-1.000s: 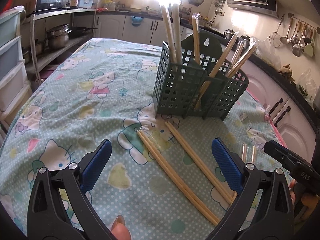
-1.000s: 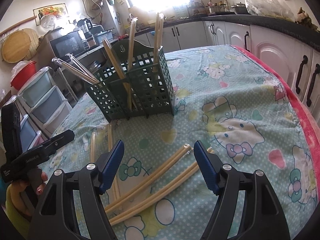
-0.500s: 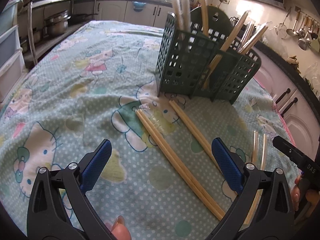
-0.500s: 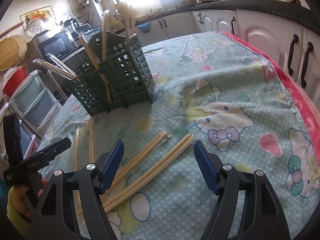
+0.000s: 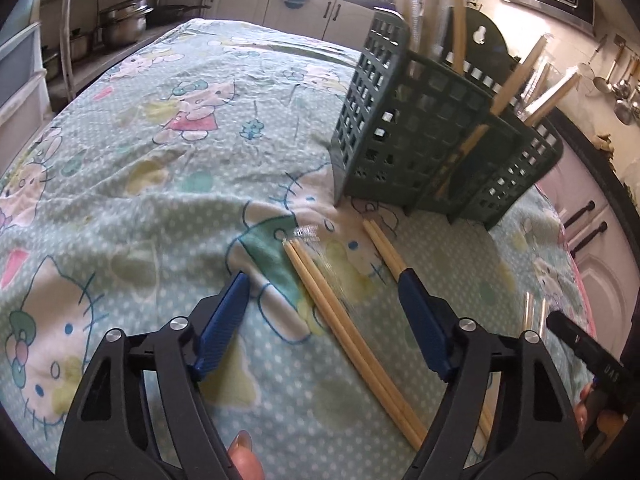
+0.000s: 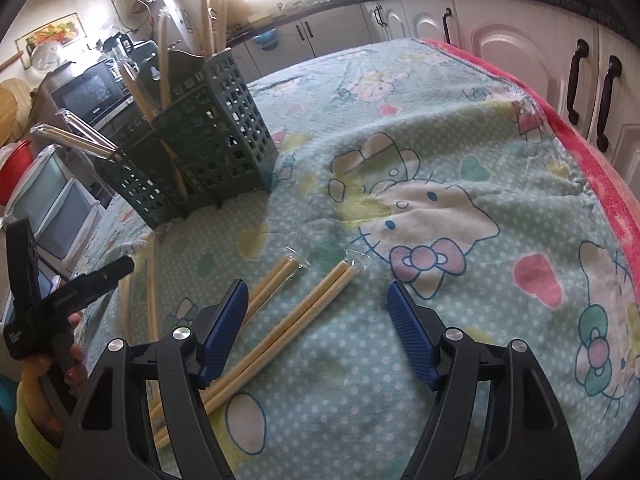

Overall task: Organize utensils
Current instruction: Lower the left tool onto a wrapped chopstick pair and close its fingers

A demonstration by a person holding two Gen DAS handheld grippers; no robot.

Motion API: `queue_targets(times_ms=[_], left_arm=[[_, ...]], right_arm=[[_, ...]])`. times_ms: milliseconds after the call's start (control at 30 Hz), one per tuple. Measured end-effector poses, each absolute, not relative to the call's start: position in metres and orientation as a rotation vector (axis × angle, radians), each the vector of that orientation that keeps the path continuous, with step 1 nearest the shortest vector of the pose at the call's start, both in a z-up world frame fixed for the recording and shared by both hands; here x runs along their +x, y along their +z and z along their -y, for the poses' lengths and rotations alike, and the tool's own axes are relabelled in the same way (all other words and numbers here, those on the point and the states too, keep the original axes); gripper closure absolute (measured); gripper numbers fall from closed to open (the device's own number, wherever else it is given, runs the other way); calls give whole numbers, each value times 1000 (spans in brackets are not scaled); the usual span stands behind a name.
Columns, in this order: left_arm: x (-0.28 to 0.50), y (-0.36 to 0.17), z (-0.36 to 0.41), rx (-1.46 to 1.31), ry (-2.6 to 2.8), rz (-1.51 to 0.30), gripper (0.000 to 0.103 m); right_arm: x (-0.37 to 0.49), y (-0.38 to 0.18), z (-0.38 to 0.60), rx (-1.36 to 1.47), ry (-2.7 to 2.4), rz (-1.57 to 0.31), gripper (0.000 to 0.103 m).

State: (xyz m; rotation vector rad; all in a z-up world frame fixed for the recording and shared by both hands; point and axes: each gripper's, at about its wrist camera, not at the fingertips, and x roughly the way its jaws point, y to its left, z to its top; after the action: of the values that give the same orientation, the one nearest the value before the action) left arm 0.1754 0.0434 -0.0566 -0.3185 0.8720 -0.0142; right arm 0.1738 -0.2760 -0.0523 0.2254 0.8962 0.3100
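Two hand-held grippers are in view, the left hand-held gripper [image 5: 324, 292] and the right hand-held gripper [image 6: 318, 300]. One green utensil basket [image 5: 404, 152] stands on the bench at about one o'clock in the left wrist view. Four wrapped chopstick pairs lie on the cloth in that view: one at twelve o'clock [image 5: 344, 328], one at one o'clock [image 5: 384, 246] and two at three o'clock [image 5: 534, 312]; how many stand in the basket cannot be counted surely.

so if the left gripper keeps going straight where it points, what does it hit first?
Most likely the wrapped chopstick pair lying between its fingers on the tablecloth. The left gripper is closing, nothing gripped yet. The green holder stands further on; depth is uncertain.
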Motion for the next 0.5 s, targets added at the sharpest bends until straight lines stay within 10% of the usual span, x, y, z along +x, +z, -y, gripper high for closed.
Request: queue_targets(times_ms=[500], left_arm=[[194, -59, -55, -314, 75, -865, 74]], right_arm=[[188, -59, 279, 191, 222, -900, 77]])
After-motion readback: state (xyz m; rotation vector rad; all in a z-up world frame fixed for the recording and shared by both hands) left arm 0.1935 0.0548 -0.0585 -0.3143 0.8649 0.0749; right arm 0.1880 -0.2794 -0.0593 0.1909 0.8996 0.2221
